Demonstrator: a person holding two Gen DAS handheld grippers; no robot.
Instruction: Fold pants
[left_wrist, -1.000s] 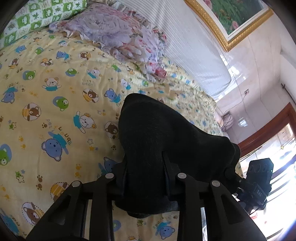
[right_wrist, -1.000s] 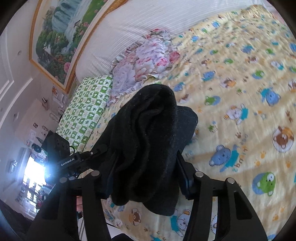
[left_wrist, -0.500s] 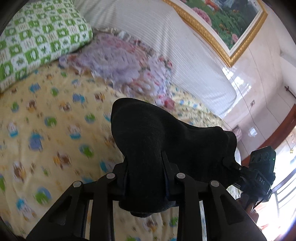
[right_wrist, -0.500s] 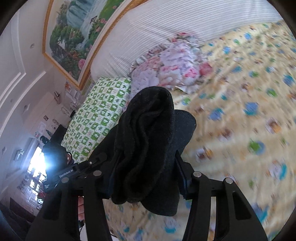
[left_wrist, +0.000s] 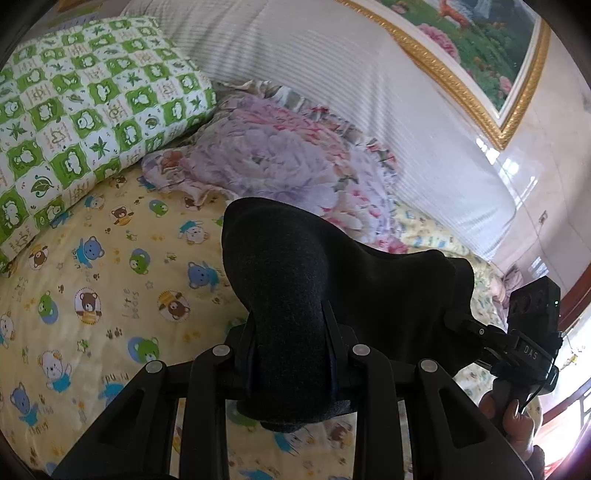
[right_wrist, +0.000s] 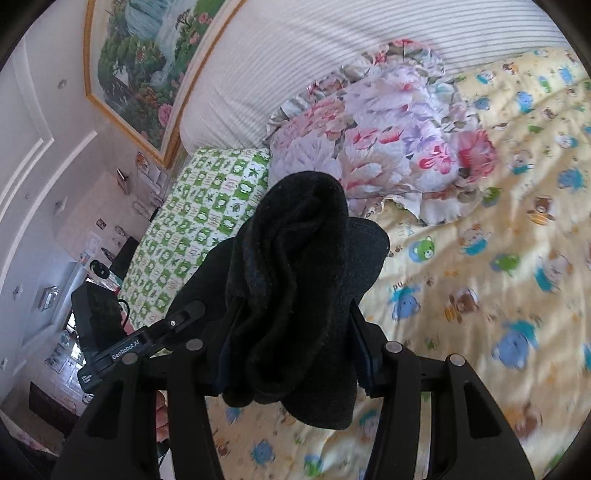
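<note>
The black pants (left_wrist: 314, 288) hang bunched between my two grippers, held up above the yellow cartoon-bear bedsheet (left_wrist: 92, 288). My left gripper (left_wrist: 291, 343) is shut on one end of the pants, and the cloth covers its fingertips. My right gripper (right_wrist: 291, 332) is shut on the other end of the pants (right_wrist: 295, 266), which fold over it in a thick roll. In the left wrist view the right gripper (left_wrist: 524, 343) shows at the far right, gripping the stretched cloth. In the right wrist view the left gripper (right_wrist: 122, 347) shows at the left.
A green-and-white checked pillow (left_wrist: 74, 110) and a floral pillow (left_wrist: 280, 155) lie at the head of the bed against a striped white headboard (left_wrist: 332, 59). A gold-framed painting (left_wrist: 480, 44) hangs above. The sheet (right_wrist: 498, 295) spreads wide to the right.
Both grippers have lifted and tilted up toward the head of the bed with the pants still clamped. The pillows and headboard now fill more of both views.
</note>
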